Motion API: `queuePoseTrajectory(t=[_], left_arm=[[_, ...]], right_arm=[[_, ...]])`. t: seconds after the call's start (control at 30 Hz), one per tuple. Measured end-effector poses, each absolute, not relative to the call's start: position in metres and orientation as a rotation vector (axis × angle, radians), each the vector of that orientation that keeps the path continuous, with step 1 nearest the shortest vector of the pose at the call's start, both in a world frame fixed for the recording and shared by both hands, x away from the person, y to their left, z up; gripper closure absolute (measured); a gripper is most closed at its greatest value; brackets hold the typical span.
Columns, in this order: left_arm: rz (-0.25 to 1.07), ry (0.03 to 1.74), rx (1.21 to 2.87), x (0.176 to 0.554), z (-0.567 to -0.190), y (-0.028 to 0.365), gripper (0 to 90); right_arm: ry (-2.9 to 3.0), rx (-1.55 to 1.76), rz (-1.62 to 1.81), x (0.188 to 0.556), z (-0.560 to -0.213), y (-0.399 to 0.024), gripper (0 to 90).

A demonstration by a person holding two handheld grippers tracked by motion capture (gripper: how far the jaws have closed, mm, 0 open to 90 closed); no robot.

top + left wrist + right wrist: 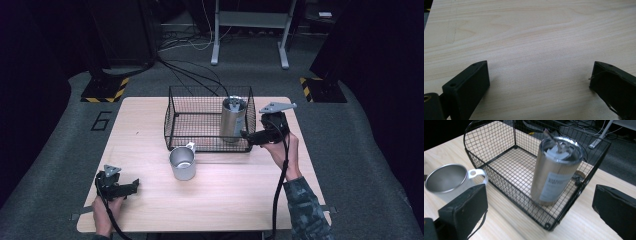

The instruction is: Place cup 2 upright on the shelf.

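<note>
Steel tumbler (556,170) upright in wire basket (499,142); both black tongs wide, empty.

Steel tumbler (233,119) upright, lidded, in wire basket's (172,122) right end

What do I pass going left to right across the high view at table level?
Left gripper → steel mug with a handle → tall metal tumbler standing inside the black wire basket → right gripper, jaws open beside the basket.
</note>
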State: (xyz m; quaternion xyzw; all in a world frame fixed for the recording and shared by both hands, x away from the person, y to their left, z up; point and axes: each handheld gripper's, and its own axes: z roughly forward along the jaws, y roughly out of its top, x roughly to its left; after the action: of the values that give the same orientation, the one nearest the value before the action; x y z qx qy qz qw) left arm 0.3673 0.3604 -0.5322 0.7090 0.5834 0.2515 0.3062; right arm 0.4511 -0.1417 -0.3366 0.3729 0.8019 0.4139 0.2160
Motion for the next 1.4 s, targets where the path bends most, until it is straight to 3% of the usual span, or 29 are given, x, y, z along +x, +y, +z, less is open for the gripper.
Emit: queuePoseTrajectory(t=[0.4, 0.93, 1.4], left_arm=[[0.663, 1.538, 1.884, 0.368, -0.532, 0.361, 2.3], [0.653, 1.527, 1.895, 0.368, -0.532, 0.360, 1.9], [0.602, 1.410, 1.912, 0.370, -0.528, 0.346, 0.0]], right_arm=[[2.190, 1.125, 1.155, 0.418, -0.388, -0.179, 0.0], [2.176, 1.350, 1.022, 0.395, -0.492, -0.224, 0.1], [2.157, 1.415, 0.941, 0.394, -0.527, -0.244, 0.0]])
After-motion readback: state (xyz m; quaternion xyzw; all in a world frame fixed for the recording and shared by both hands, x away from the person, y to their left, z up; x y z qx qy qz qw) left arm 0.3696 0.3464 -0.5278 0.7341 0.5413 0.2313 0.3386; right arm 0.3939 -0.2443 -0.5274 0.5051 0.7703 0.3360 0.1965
